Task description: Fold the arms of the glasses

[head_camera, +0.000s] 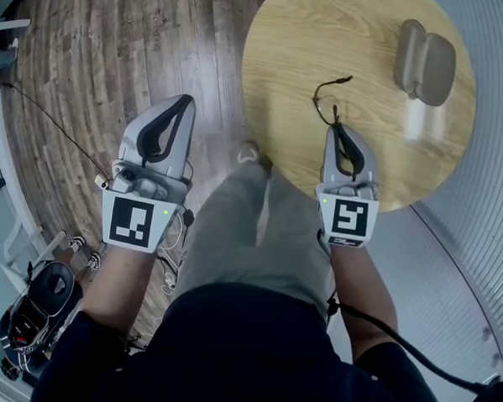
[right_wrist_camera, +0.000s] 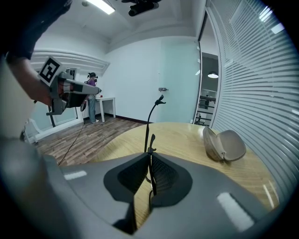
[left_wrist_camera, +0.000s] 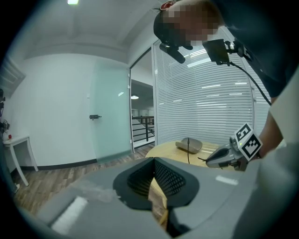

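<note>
Grip: my right hand-held gripper [head_camera: 335, 127] pinched glasses [right_wrist_camera: 151, 170] | arm [right_wrist_camera: 147, 128] stuck out far | left hand-held gripper [head_camera: 187, 101] closed, empty, well left.

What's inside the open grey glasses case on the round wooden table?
Nothing shows inside the open grey clamshell glasses case: the half facing the right gripper view looks bare. The other half stands edge-on, so its inside is hidden.

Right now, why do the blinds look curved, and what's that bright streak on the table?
Right gripper view: the wide lens bows the blinds and darkens the corners. Head view: glare streaks the table beside the glasses case. Left gripper view: the face patch was added afterwards.
</note>
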Demonstrator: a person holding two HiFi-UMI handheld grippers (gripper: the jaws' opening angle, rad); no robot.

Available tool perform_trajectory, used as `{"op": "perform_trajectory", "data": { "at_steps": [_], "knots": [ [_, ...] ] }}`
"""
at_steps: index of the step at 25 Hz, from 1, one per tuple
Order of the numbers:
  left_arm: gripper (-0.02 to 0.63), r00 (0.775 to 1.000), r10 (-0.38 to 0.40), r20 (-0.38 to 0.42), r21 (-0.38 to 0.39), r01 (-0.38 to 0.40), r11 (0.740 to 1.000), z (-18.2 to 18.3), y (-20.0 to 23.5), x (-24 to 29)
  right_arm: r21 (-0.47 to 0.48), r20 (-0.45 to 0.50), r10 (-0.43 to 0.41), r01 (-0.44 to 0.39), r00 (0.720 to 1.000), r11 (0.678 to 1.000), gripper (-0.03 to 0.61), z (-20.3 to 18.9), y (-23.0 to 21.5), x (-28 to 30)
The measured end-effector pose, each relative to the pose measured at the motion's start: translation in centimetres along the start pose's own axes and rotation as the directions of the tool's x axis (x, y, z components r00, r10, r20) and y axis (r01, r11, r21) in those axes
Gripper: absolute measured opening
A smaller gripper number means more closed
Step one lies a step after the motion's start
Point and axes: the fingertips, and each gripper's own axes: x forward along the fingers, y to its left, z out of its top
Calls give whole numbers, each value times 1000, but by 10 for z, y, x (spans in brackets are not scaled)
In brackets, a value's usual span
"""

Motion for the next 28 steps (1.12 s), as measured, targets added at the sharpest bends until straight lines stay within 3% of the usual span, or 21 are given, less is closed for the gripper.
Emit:
{"op": "perform_trajectory", "data": {
  "at_steps": [28],
  "knots": [
    [2, 999, 44, -30, -24, -45, 999, -18, 6, -4, -42, -7, 56, -56, 998, 998, 28, -4, 7, 21]
  ]
}}
